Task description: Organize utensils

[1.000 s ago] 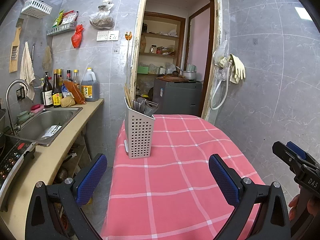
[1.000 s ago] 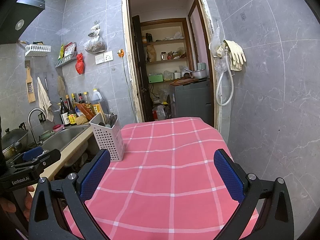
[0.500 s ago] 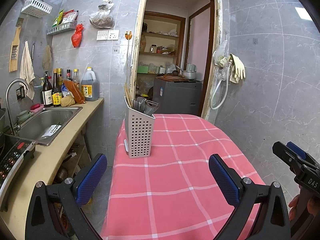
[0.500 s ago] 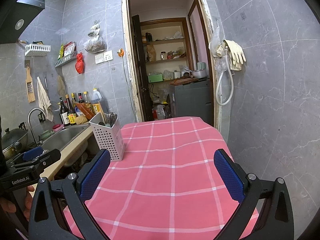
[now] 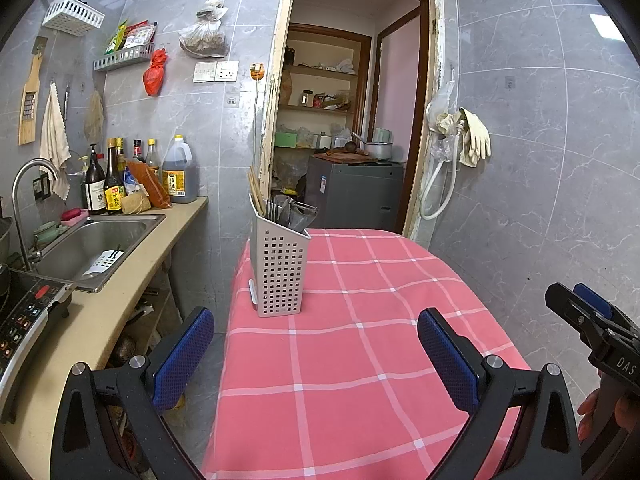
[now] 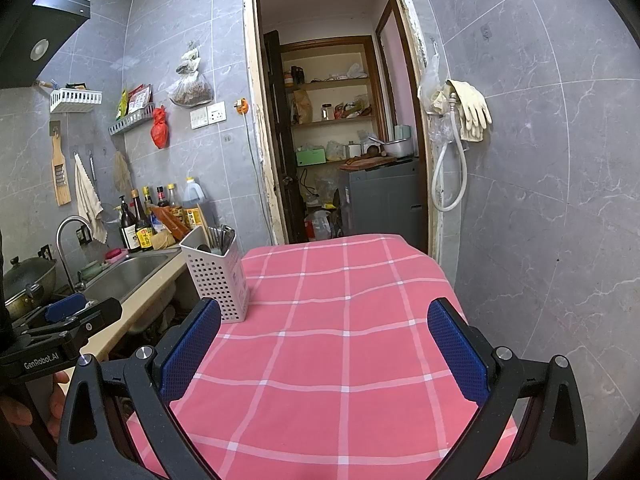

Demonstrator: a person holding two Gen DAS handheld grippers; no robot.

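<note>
A white perforated utensil holder (image 5: 280, 270) stands upright at the far left of the table with the pink checked cloth (image 5: 360, 360). Chopsticks (image 5: 256, 196) and metal utensils (image 5: 296, 214) stick out of it. It also shows in the right wrist view (image 6: 216, 276), again with utensils in it. My left gripper (image 5: 316, 354) is open and empty, held above the near part of the table, short of the holder. My right gripper (image 6: 326, 350) is open and empty over the table's near end, to the right of the holder.
A counter with a steel sink (image 5: 92, 240), tap, bottles (image 5: 108, 188) and a stove panel (image 5: 24, 320) runs along the left. A gap separates counter and table. An open doorway (image 5: 348, 140) with shelves is behind the table. A tiled wall (image 5: 540, 180) is at the right.
</note>
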